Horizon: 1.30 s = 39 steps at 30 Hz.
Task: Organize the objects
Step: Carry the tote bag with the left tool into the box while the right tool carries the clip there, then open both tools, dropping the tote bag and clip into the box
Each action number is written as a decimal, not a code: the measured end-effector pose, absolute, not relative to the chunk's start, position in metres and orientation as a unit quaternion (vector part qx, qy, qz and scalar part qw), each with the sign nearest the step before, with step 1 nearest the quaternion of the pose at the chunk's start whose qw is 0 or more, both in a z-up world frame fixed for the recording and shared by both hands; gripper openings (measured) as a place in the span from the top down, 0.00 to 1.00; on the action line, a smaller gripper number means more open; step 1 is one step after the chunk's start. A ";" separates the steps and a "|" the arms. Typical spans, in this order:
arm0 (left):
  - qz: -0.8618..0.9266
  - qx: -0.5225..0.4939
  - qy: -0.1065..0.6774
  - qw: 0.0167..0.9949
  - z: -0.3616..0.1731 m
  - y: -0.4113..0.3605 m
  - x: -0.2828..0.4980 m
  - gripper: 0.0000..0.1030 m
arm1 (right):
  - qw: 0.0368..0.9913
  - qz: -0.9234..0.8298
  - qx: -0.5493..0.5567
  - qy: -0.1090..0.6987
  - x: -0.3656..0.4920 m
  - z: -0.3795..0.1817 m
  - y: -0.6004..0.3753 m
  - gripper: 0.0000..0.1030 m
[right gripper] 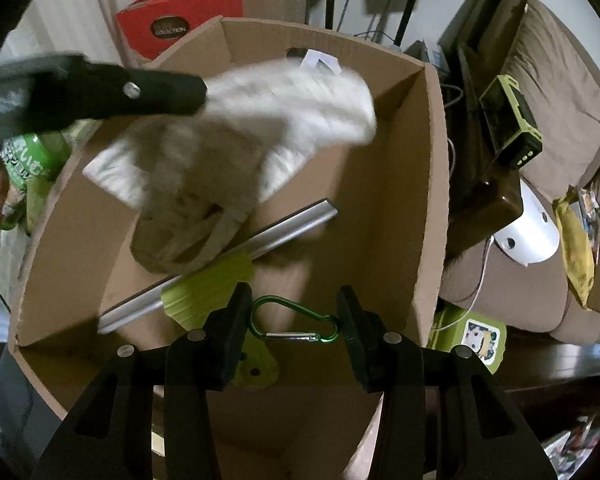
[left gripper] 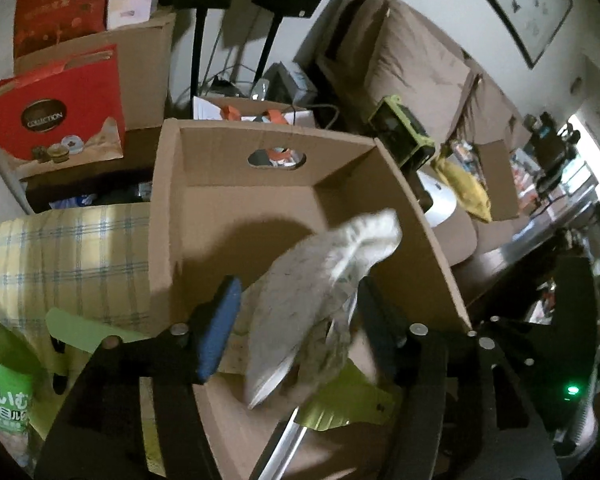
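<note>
An open cardboard box fills both views. My left gripper hangs over it with its jaws apart; a blurred grey-white shoe sits between the fingers, and I cannot tell whether it is still touched. In the right wrist view the left gripper's arm reaches in from the left above the shoe. My right gripper holds a green carabiner between its fingers above the box's near side. A silver bar and a lime green piece lie on the box floor.
A green bottle stands left of the box on a plaid cloth. A red gift bag and more cartons stand behind. A brown sofa with a green-edged device, a white gadget and a yellow item lies to the right.
</note>
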<state>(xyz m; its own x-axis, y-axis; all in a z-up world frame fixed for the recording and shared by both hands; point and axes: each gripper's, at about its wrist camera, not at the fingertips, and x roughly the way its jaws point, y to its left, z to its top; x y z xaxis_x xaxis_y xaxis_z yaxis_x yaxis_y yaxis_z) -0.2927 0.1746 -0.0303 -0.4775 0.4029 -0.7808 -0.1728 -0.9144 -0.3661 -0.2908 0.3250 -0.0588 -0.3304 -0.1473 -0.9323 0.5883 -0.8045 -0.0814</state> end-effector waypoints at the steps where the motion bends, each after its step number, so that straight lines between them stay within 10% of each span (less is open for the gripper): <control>1: 0.850 -0.483 -0.123 0.170 -0.029 0.172 -0.292 0.43 | 0.232 -0.789 0.529 0.210 -0.291 -0.059 0.325 0.56; 18: 0.875 -0.449 -0.093 0.155 0.008 0.140 -0.254 0.22 | 0.225 -0.807 0.508 0.198 -0.288 -0.045 0.326 0.48; 39: 0.894 -0.436 -0.083 0.062 0.020 0.072 -0.206 0.02 | 0.232 -0.856 0.442 0.135 -0.249 0.017 0.293 0.12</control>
